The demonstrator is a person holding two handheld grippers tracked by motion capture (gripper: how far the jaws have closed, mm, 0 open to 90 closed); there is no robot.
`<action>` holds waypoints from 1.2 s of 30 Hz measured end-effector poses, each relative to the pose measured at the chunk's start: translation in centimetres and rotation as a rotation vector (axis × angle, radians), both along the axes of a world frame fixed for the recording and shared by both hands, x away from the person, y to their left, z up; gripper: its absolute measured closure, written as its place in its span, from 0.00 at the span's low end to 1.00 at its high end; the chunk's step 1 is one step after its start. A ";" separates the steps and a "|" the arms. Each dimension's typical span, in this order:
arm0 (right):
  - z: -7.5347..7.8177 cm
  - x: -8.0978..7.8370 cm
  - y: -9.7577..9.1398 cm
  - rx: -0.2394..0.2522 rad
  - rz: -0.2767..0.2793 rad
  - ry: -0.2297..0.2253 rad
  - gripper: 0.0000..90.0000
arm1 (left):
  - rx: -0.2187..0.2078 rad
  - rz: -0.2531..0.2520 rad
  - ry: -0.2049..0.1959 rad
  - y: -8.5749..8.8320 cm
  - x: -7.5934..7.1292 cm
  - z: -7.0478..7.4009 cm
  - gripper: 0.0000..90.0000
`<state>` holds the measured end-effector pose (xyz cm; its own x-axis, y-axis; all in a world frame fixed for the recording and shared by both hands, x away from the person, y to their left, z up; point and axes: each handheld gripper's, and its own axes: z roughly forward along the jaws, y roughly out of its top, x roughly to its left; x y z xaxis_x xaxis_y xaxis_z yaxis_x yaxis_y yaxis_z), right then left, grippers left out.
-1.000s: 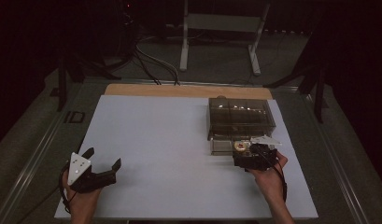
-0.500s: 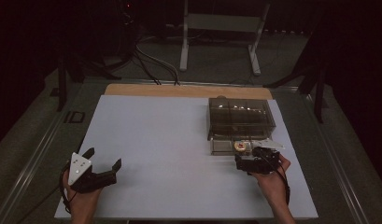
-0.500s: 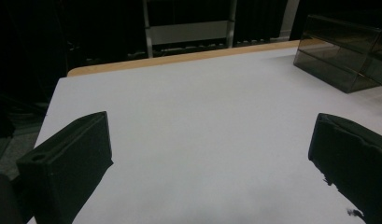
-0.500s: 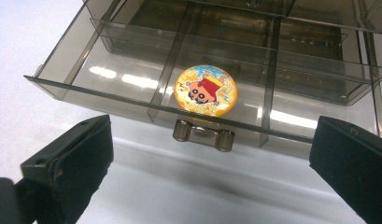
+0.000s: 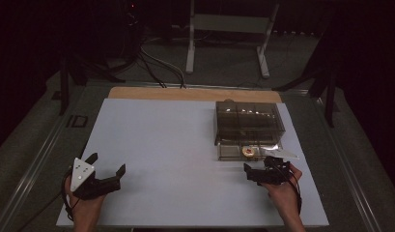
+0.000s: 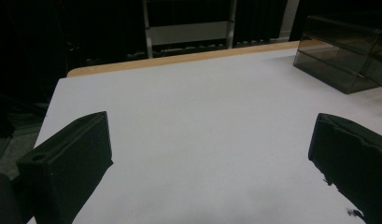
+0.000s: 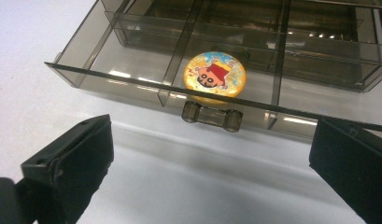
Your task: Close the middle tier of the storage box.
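Drawer (image 7: 226, 100) pulled out, badge (image 7: 215, 75) inside, handle (image 7: 211, 115) just ahead of right gripper (image 7: 212, 154) — jaws spread, empty. Off-centre push risks skewing, jamming — or shoving the organizer (image 5: 247, 122) across the bench (image 5: 176, 145).

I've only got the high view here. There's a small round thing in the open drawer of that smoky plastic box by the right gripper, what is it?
Observer: A round badge with a cartoon face, yellow rim, lying flat in the drawer's middle compartment.
Operator: Is the right gripper touching the drawer?
Observer: No. The right gripper has its jaws wide apart, short of the drawer; the clear handle sits between them, untouched.
Operator: Anything else in that drawer?
Observer: The compartments beside the badge look bare.
Operator: And the left one?
Observer: The left gripper is open over bare white table, with the box far off to its right.
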<state>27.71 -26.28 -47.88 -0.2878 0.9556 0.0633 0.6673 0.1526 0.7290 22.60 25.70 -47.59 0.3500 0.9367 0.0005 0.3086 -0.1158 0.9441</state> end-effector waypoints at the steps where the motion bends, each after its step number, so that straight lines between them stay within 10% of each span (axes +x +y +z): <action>1: 0.0 -0.1 0.0 0.000 -0.002 -0.007 0.03 | 0.001 0.000 0.000 0.0 0.0 0.0 0.01; 21: 0.0 -1.1 -0.6 0.009 -0.021 -0.086 0.98 | 0.005 -0.004 -0.001 -0.1 0.0 0.0 0.01; 36: -1.3 -0.8 -1.0 -0.031 -0.057 -0.076 1.00 | 0.004 -0.004 -0.003 -0.1 -0.1 0.1 0.01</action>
